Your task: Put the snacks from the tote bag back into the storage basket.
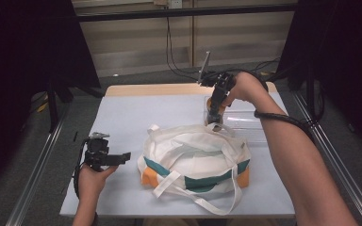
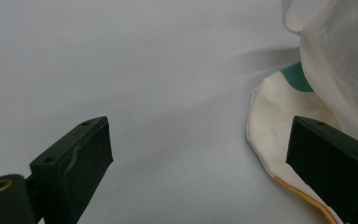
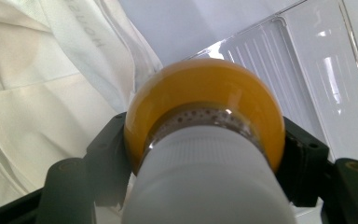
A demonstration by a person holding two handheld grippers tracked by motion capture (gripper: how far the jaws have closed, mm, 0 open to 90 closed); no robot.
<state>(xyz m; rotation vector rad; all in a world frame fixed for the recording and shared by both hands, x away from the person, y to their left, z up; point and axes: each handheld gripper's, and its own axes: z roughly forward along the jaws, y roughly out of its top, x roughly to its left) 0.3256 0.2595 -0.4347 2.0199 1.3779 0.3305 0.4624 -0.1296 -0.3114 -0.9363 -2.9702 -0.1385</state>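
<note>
Bottle (image 3: 205, 140), clamped upright in the right gripper (image 1: 215, 120) at upper centre, hangs just above the bag (image 1: 195, 160); the left gripper (image 1: 118, 157) gapes empty.

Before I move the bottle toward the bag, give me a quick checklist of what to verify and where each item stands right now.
1. Grip: right gripper jaws clamp the orange bottle with the white cap from both sides: ok.
2. Bottle lifted out of the clear tray: cannot tell.
3. Mouth of the white tote bag wide enough: cannot tell; the fabric sags.
4. Left gripper holding the bag open: not ok; jaws open beside the bag, gripping nothing.
5. Bag handles out of the way: ok; one lies toward the front table edge.
</note>
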